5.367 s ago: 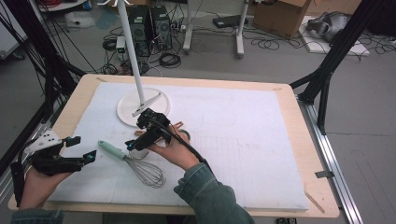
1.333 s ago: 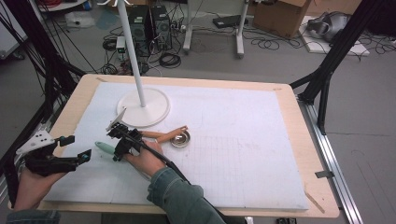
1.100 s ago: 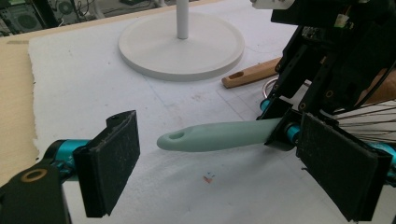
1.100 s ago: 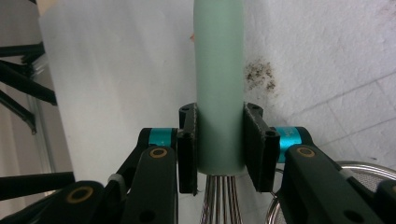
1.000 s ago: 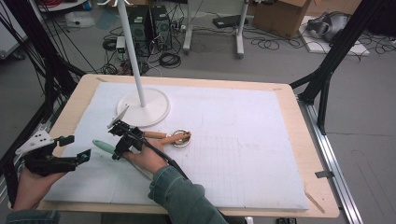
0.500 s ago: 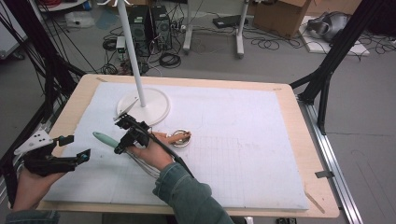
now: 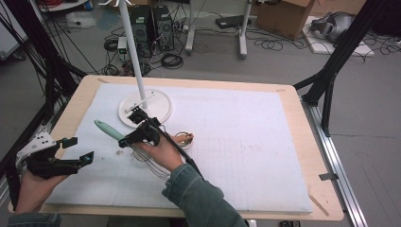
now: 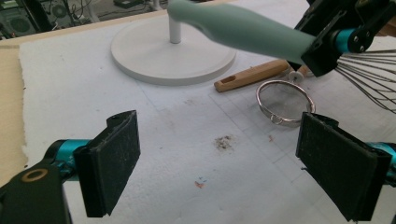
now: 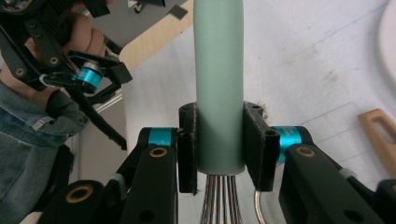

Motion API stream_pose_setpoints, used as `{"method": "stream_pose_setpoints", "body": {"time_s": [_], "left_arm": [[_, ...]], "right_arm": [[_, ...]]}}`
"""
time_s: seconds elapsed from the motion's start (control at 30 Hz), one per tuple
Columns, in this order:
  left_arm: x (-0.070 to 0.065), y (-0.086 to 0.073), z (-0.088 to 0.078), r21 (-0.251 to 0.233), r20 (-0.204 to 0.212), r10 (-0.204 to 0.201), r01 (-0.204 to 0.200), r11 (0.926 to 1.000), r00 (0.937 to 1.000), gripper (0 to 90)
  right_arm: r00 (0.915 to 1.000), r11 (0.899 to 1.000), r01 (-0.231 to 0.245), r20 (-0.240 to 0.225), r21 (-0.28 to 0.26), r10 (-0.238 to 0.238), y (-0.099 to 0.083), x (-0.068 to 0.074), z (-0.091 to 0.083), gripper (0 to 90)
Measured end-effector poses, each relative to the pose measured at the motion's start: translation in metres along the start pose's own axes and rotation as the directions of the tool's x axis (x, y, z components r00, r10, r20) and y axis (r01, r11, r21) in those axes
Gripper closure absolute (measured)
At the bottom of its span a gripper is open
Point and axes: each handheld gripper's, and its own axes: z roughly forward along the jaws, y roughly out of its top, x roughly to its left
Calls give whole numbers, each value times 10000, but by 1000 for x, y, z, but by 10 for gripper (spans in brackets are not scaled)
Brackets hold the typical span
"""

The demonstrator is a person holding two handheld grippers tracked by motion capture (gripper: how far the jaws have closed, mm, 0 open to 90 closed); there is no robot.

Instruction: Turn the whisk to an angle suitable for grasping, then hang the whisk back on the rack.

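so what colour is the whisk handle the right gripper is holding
Pale mint green; the whisk handle shows best in the right gripper view.

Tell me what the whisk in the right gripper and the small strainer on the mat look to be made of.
Whisk: matte mint-green handle, likely plastic or silicone; thin shiny wires, apparently steel.
Strainer: bright metal rim with fine grey mesh, probably steel; its handle is pale with visible grain, so it looks like wood.

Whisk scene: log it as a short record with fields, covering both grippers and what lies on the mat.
held thing: whisk, green handle, wires toward the person
right gripper: shut on the whisk handle near the wires
left gripper: open, nothing between its pads, at the table's left edge
on the mat: small strainer with wooden handle, white stand base
surface: white mat on wooden table
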Motion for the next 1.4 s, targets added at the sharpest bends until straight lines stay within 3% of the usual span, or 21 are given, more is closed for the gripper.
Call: {"method": "stream_pose_setpoints", "body": {"time_s": [0.27, 0.53, 0.93, 1.23, 1.33, 1.4], "left_arm": [[-6, 5, 0, -214, 225, -2, 6, 9998, 9997, 149], [-22, 20, 10, -366, 883, 105, -73, 9993, 9960, 175], [-41, 52, 31, -625, 1876, -79, 200, 9978, 9822, 259], [-53, 71, 47, -689, 2531, -533, 730, 9949, 9660, 332], [-57, 78, 53, -669, 2804, -545, 762, 9948, 9583, 358], [-60, 82, 56, -619, 2839, -562, 767, 9951, 9572, 362]], "right_arm": [[9999, 9992, 120, 124, -392, -115, -6, 3, -17, 691], [9993, 9946, 277, 271, -999, -251, -19, 2, -38, 691], [9955, 9833, 790, 654, -1642, -691, -30, 7, -55, 690], [9926, 9732, 1013, 873, -2064, -848, -46, 10, -64, 690], [9897, 9669, 1220, 1005, -2242, -1016, -49, 12, -68, 690], [9892, 9641, 1240, 1061, -2349, -1013, -52, 13, -70, 690]]}}
